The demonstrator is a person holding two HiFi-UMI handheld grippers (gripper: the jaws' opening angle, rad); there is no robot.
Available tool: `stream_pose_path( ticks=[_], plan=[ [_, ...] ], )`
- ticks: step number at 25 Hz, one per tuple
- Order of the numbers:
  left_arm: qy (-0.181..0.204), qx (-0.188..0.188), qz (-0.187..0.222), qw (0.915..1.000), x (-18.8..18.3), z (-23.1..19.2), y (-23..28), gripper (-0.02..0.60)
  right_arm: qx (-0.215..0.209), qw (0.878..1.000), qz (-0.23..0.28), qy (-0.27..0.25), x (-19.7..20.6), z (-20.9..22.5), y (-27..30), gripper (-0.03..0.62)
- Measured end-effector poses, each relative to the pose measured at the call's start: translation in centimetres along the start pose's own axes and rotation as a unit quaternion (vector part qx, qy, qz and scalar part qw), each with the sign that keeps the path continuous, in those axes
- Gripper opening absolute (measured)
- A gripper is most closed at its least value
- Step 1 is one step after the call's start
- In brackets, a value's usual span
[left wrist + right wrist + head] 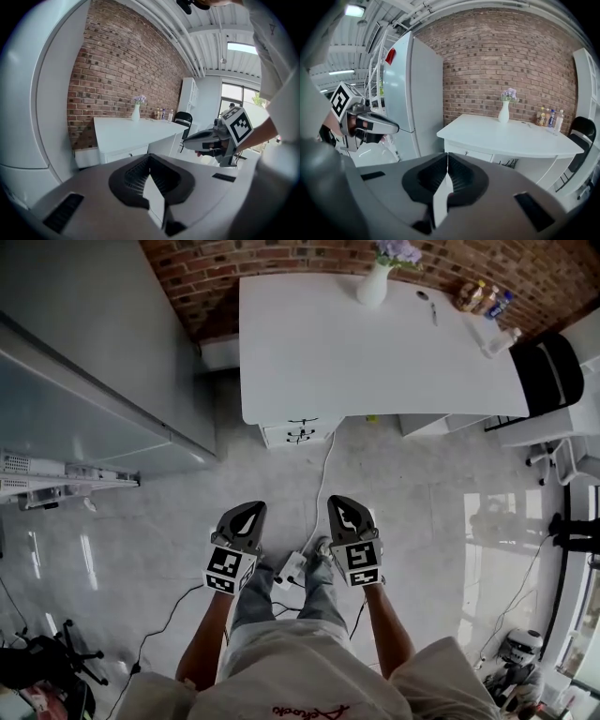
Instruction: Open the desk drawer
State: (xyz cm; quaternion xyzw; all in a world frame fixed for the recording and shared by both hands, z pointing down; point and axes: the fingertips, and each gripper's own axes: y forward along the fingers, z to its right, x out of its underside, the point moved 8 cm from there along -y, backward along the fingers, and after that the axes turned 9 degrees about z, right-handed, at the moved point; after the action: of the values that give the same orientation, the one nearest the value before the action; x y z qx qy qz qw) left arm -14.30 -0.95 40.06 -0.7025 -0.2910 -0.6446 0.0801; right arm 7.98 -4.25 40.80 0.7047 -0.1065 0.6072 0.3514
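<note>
A white desk [375, 352] stands against the brick wall, well ahead of me. Its drawer unit [300, 432] with dark handles sits under the front left edge; I also see the drawer front [123, 153] in the left gripper view and the same drawer front [480, 155] in the right gripper view. My left gripper [251, 509] and right gripper [339, 503] are held side by side over the floor, far short of the desk. Both point toward it. The jaws of the left gripper [150, 155] meet in a line, empty. Those of the right gripper [447, 154] do too.
A tall white fridge [94, 362] stands at the left. On the desk are a vase [373, 282] with flowers and bottles [483, 298]. A black chair [548, 371] is at the right. A cable [323, 474] runs over the floor to a power strip [291, 570].
</note>
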Motion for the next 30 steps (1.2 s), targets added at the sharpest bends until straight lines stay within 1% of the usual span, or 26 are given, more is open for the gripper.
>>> stream_pose_path(
  ticks=[6, 11, 18, 23, 27, 29, 30],
  plan=[
    [-0.017, -0.012, -0.015, 0.9997, 4.7, -0.2, 1.5, 0.012, -0.015, 0.999, -0.03, -0.002, 5.2, 0.3, 1.1, 0.017],
    [-0.036, -0.013, -0.031, 0.9988, 10.3, 0.1, 2.8, 0.012, -0.024, 0.999, -0.049, 0.003, 10.6, 0.6, 1.1, 0.017],
    [-0.059, -0.017, -0.043, 0.9972, 18.7, -0.2, 4.8, 0.012, -0.007, 0.996, -0.089, 0.026, 19.6, 0.2, 1.8, 0.017],
    [-0.076, -0.018, -0.059, 0.9952, 24.0, 0.4, 5.7, 0.012, -0.007, 0.993, -0.113, 0.033, 25.0, 0.1, 2.1, 0.017],
    [-0.082, -0.016, -0.07, 0.994, 25.8, 0.4, 6.0, 0.012, -0.001, 0.993, -0.115, 0.042, 27.0, 0.4, 2.8, 0.017],
    [-0.08, -0.016, -0.073, 0.994, 26.0, 0.2, 5.7, 0.012, 0.007, 0.992, -0.114, 0.059, 27.5, 0.5, 3.0, 0.017],
    [-0.08, -0.016, -0.073, 0.994, 26.0, 0.1, 5.7, 0.012, 0.013, 0.991, -0.112, 0.076, 27.6, 0.6, 3.2, 0.017]
  ],
)
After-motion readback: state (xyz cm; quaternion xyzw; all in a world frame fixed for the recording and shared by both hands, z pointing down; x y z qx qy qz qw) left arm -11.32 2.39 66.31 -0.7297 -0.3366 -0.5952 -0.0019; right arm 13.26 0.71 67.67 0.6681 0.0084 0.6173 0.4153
